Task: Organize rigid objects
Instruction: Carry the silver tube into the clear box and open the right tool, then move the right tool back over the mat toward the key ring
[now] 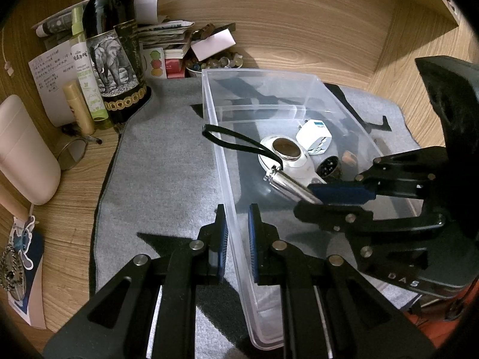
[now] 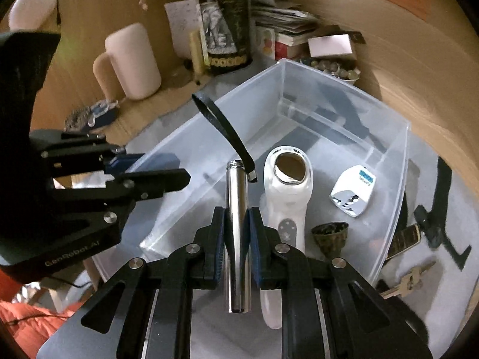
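A clear plastic bin stands on a grey mat. My left gripper is shut on the bin's near wall, one finger on each side. My right gripper is shut on a silver metal cylinder with a black wrist strap, held over the bin. In the bin lie a white handheld device, a white travel adapter and a small dark brass cup.
A dark wine bottle, a small green spray bottle, a cream tube, papers, a bowl of beads and a pink mug crowd the back left. Keys and a dark flat object lie right of the bin.
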`<state>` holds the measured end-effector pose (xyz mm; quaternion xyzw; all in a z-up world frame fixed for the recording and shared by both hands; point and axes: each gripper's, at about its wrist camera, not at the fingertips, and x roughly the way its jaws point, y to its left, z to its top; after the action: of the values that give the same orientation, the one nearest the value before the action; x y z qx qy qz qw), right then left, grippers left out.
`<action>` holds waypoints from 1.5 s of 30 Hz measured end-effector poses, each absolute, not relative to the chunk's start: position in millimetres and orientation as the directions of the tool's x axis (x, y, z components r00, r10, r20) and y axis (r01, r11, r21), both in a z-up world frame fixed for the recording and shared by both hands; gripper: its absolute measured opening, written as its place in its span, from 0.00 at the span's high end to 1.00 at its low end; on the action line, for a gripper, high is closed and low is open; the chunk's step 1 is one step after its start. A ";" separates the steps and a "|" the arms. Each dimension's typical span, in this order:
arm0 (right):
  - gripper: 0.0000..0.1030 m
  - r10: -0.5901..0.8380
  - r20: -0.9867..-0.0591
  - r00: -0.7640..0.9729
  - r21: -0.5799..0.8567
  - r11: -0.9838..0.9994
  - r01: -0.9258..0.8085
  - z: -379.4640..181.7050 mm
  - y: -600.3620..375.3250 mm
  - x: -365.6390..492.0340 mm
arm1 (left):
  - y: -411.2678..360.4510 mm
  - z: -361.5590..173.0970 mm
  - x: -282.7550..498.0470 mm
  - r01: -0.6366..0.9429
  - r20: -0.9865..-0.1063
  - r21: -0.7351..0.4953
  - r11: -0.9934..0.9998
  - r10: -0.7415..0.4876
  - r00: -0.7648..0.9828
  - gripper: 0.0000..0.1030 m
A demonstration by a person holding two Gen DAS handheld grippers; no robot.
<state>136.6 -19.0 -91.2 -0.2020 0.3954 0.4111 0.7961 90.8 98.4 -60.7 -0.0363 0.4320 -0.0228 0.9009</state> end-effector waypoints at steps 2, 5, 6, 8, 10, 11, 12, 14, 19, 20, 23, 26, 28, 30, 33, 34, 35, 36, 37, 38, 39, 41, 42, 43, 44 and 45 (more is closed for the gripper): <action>0.86 0.482 -0.809 0.336 0.003 0.575 -0.818 -93.2 -17.7 137.5 | 97.9 -60.6 91.0 0.010 -0.776 -0.088 0.996 -0.075 0.626 0.89; 0.86 0.478 -0.813 0.333 0.002 0.573 -0.819 -93.1 -18.4 137.6 | 97.9 -60.3 91.1 0.010 -0.775 -0.087 0.996 -0.074 0.627 0.89; 0.86 0.479 -0.811 0.337 -0.001 0.574 -0.819 -92.5 -18.8 137.4 | 97.8 -60.4 91.1 0.011 -0.775 -0.087 0.996 -0.075 0.627 0.89; 0.86 0.479 -0.806 0.347 -0.010 0.576 -0.817 -91.1 -19.8 136.8 | 97.7 -60.4 91.0 0.010 -0.776 -0.087 0.996 -0.074 0.626 0.89; 0.86 0.482 -0.803 0.351 -0.007 0.580 -0.814 -89.5 -21.7 137.6 | 97.8 -60.4 91.0 0.010 -0.776 -0.087 0.996 -0.074 0.627 0.89; 0.86 0.485 -0.800 0.353 -0.005 0.582 -0.813 -88.5 -22.3 137.6 | 97.8 -60.3 91.0 0.010 -0.776 -0.088 0.996 -0.074 0.627 0.89; 0.84 0.490 -0.796 0.356 -0.003 0.585 -0.811 -86.6 -23.2 137.8 | 97.8 -60.4 90.9 0.009 -0.776 -0.088 0.996 -0.074 0.627 0.89; 0.77 0.501 -0.782 0.371 -0.003 0.591 -0.806 -81.5 -26.1 137.4 | 97.7 -60.4 91.0 0.009 -0.776 -0.088 0.996 -0.075 0.627 0.89; 0.52 0.531 -0.718 0.449 -0.036 0.617 -0.786 -61.3 -37.6 133.6 | 97.3 -60.1 91.2 0.009 -0.776 -0.088 0.996 -0.074 0.626 0.89; 0.50 0.534 -0.702 0.471 -0.045 0.627 -0.778 -56.0 -41.0 133.2 | 97.6 -60.3 90.8 0.010 -0.776 -0.088 0.996 -0.075 0.626 0.89; 0.38 0.539 -0.644 0.543 -0.069 0.666 -0.743 -39.5 -53.7 134.1 | 97.5 -60.3 90.8 0.010 -0.776 -0.088 0.996 -0.075 0.627 0.89; 0.30 0.524 -0.588 0.616 -0.084 0.718 -0.691 -24.7 -69.5 137.5 | 97.5 -60.3 90.8 0.010 -0.776 -0.088 0.996 -0.074 0.627 0.89; 0.29 0.510 -0.561 0.652 -0.084 0.749 -0.657 -16.1 -82.3 143.2 | 97.7 -60.3 90.7 0.010 -0.776 -0.087 0.996 -0.074 0.627 0.89; 0.26 0.485 -0.540 0.688 -0.081 0.784 -0.616 -9.2 -96.3 149.8 | 97.7 -60.3 90.6 0.010 -0.776 -0.088 0.996 -0.075 0.627 0.89; 0.24 0.443 -0.525 0.726 -0.061 0.832 -0.552 -4.5 -118.8 161.0 | 97.7 -60.3 90.7 0.010 -0.776 -0.088 0.996 -0.075 0.627 0.89; 0.24 0.429 -0.526 0.734 -0.054 0.845 -0.533 -4.7 -125.5 165.2 | 97.6 -60.3 90.7 0.010 -0.776 -0.088 0.996 -0.075 0.627 0.89; 0.24 0.414 -0.531 0.740 -0.046 0.857 -0.513 -5.8 -132.0 170.1 | 97.6 -60.3 90.8 0.010 -0.776 -0.088 0.996 -0.075 0.627 0.89; 0.24 0.397 -0.538 0.744 -0.041 0.869 -0.493 -8.4 -138.3 174.9 | 97.7 -60.3 90.6 0.010 -0.776 -0.087 0.996 -0.074 0.627 0.89; 0.24 0.382 -0.545 0.746 -0.036 0.879 -0.476 -11.2 -143.8 178.9 | 97.7 -60.3 90.7 0.010 -0.776 -0.087 0.996 -0.074 0.627 0.89; 0.24 0.362 -0.559 0.746 -0.030 0.890 -0.455 -16.6 -150.0 184.9 | 97.8 -60.3 90.6 0.010 -0.776 -0.087 0.996 -0.074 0.627 0.89; 0.24 0.351 -0.569 0.744 -0.025 0.896 -0.442 -20.0 -154.1 186.8 | 97.8 -60.3 90.6 0.010 -0.776 -0.088 0.996 -0.074 0.627 0.89; 0.24 0.327 -0.603 0.727 -0.007 0.910 -0.415 -34.0 -162.6 196.1 | 97.9 -60.3 90.7 0.010 -0.776 -0.088 0.996 -0.074 0.627 0.89; 0.24 0.319 -0.620 0.717 0.001 0.914 -0.407 -41.1 -165.6 200.2 | 97.8 -60.3 90.6 0.010 -0.776 -0.087 0.996 -0.074 0.626 0.89; 0.24 0.309 -0.637 0.706 0.005 0.918 -0.397 -48.6 -169.1 204.2 | 97.8 -60.3 90.6 0.010 -0.776 -0.087 0.996 -0.074 0.626 0.89; 0.24 0.299 -0.654 0.695 0.008 0.921 -0.390 -56.4 -170.9 207.8 | 97.9 -60.3 90.6 0.010 -0.776 -0.087 0.996 -0.074 0.626 0.89; 0.24 0.292 -0.671 0.681 0.013 0.923 -0.384 -64.3 -172.4 211.2 | 97.9 -60.3 90.6 0.010 -0.776 -0.087 0.996 -0.074 0.627 0.89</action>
<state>211.2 -172.4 -64.3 -0.0646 0.3540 0.1849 0.9145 90.6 97.9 -60.3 -0.0370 0.4315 -0.0234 0.9011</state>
